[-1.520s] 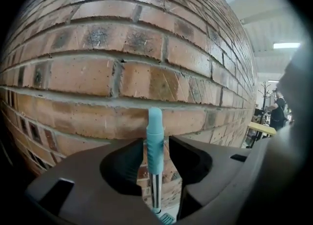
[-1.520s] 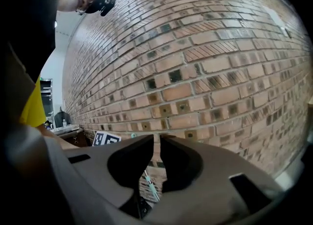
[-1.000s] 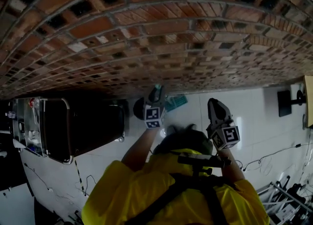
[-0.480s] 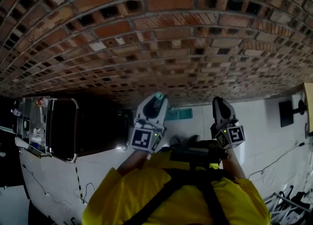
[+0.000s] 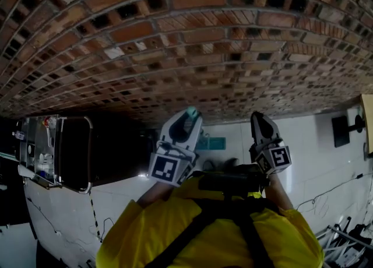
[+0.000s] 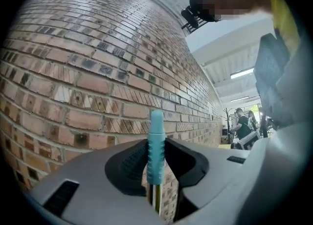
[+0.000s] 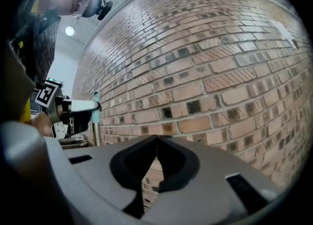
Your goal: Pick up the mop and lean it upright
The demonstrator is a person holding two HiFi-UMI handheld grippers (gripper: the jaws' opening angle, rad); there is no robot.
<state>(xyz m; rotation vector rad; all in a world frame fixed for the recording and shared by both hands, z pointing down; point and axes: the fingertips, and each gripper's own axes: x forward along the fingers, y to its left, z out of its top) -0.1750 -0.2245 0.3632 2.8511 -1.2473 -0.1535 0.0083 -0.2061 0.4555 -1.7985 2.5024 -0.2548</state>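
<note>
Brick wall point(image 6: 73, 72) backs the mop point(image 6: 156, 141), shaft mostly hidden.

Left gripper point(image 6: 157, 164) clamped on the mop handle point(image 6: 156, 136), teal grip upright with its tip above the jaws, bare metal shaft below, brick wall point(image 6: 83, 67) close behind, people point(image 6: 240, 125) far off right, strip lights point(image 6: 241, 73) overhead
</note>
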